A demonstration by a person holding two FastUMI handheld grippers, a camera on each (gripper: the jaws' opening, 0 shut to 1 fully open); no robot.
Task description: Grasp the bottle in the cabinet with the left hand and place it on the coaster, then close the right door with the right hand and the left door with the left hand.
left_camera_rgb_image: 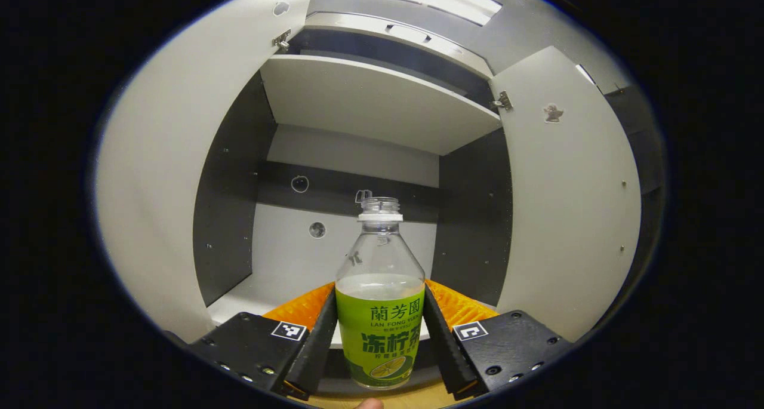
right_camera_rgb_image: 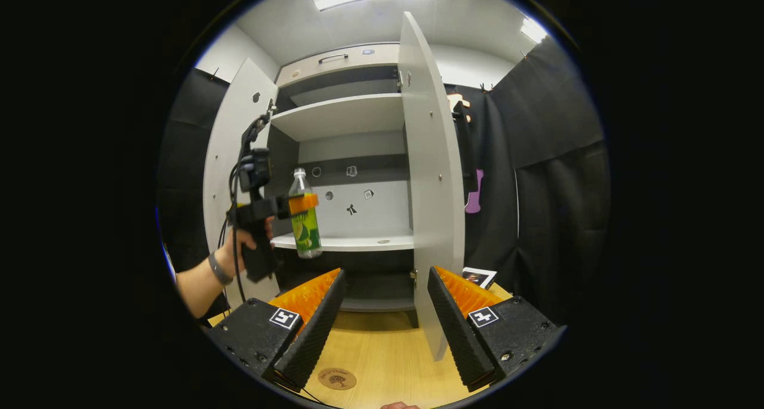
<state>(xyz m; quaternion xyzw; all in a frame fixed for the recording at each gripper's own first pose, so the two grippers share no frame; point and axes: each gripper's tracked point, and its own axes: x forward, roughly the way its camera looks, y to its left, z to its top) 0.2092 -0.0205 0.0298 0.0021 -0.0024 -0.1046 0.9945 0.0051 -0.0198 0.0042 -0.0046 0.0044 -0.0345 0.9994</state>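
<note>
the left gripper (left_camera_rgb_image: 380, 337) is clamped on the bottle (left_camera_rgb_image: 380, 313), both fingers pressing its labelled sides, so the bottle stands upright between them with its open neck above the grip. in the right gripper view the held bottle hangs in front of the cabinet shelf (right_camera_rgb_image: 352, 242), its base clear of the board. the coaster (right_camera_rgb_image: 336, 378) lies flat on the wooden table (right_camera_rgb_image: 388, 349), well below the bottle and nearer the person, just ahead of the right gripper (right_camera_rgb_image: 385, 313), whose fingers stand wide apart around nothing. the coming move looks like a lowering, with the bottle's long axis kept vertical.
</note>
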